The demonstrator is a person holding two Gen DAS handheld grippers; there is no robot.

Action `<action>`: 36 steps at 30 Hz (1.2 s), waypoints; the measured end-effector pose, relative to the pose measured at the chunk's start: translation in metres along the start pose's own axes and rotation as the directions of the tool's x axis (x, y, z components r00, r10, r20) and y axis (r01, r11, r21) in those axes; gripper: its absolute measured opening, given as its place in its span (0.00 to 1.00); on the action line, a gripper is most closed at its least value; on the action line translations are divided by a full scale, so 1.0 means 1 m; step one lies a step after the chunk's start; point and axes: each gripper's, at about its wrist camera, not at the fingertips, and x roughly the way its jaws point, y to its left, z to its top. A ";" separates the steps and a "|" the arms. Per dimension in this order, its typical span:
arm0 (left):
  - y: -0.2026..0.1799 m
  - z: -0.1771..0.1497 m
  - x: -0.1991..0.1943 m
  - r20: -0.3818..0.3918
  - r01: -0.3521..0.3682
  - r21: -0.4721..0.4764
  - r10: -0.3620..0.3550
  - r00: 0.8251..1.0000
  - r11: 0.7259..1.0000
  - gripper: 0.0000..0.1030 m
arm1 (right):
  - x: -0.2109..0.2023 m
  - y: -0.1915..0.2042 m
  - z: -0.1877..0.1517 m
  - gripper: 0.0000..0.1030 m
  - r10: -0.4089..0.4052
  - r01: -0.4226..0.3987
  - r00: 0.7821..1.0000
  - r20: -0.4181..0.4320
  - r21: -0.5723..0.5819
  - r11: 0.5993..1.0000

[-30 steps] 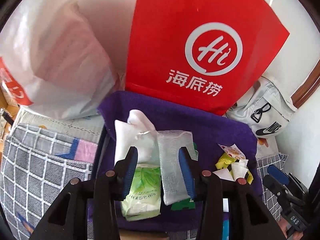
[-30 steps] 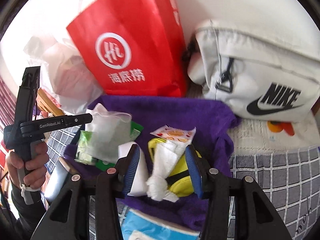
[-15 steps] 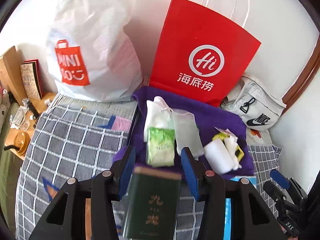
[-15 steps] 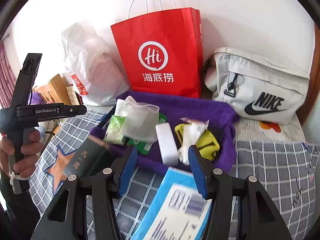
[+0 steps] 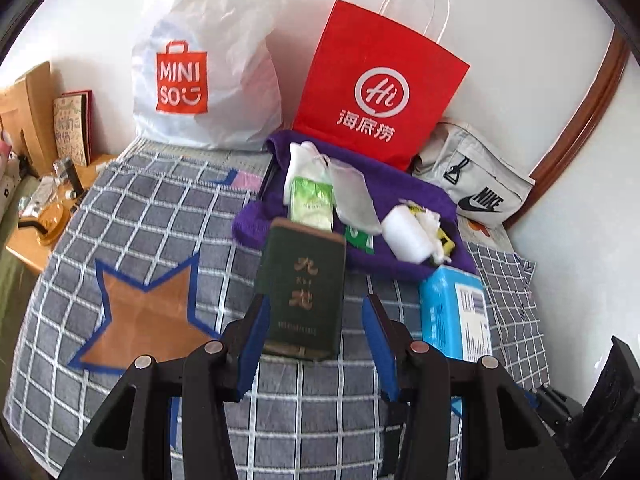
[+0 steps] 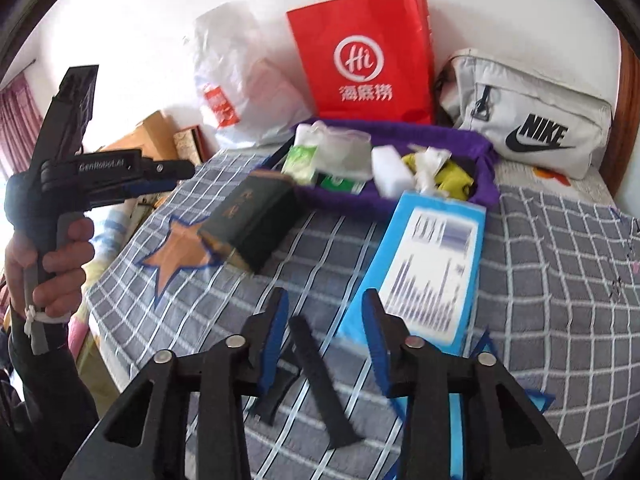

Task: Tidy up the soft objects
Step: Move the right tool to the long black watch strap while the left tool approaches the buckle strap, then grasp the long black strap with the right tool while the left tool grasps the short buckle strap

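A purple cloth tray (image 5: 424, 192) (image 6: 486, 152) sits on the bed by the wall. It holds a green tissue pack (image 5: 312, 204) (image 6: 300, 160), a clear bag (image 5: 356, 196), a white sponge block (image 5: 404, 234) (image 6: 390, 170) and a yellow item with crumpled white paper (image 6: 452, 174). My left gripper (image 5: 316, 344) hangs open above the bed; a dark green box (image 5: 304, 288) (image 6: 252, 224) lies just ahead of its pads, untouched. A hand (image 6: 52, 264) holds the left gripper (image 6: 168, 178) up in the air. The right gripper (image 6: 326, 332) is closing over the bedspread with nothing between its jaws.
A blue packet (image 5: 456, 308) (image 6: 432, 264) lies in front of the tray. A red paper bag (image 5: 380, 80), a white Miniso bag (image 5: 204, 72) and a grey Nike bag (image 6: 532, 120) line the wall. A wooden bedside table (image 5: 36, 216) with small items stands left of the checked bedspread (image 5: 132, 216).
Both grippers have pulled back from the purple tray, so the dark green box, the blue packet and more bedspread now show. The right jaws stand narrower than half a second ago.
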 end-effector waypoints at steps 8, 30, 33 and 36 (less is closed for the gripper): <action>0.014 -0.046 0.007 -0.055 0.028 -0.005 -0.028 0.998 1.000 0.44 | 0.013 0.020 -0.048 0.27 -0.023 0.019 0.998 -0.064 -0.056 0.998; 0.054 -0.090 0.015 -0.101 0.104 -0.058 -0.109 0.989 0.993 0.44 | 0.072 0.025 -0.072 0.28 -0.196 0.172 0.974 -0.116 -0.192 0.966; 0.059 -0.090 0.012 -0.093 0.109 -0.076 -0.116 0.989 0.991 0.44 | 0.072 0.020 -0.068 0.20 -0.186 0.161 0.975 -0.124 -0.186 0.969; 0.064 -0.091 0.012 -0.092 0.111 -0.090 -0.119 0.989 0.990 0.44 | 0.069 0.013 -0.064 0.20 -0.156 0.136 0.975 -0.156 -0.136 0.981</action>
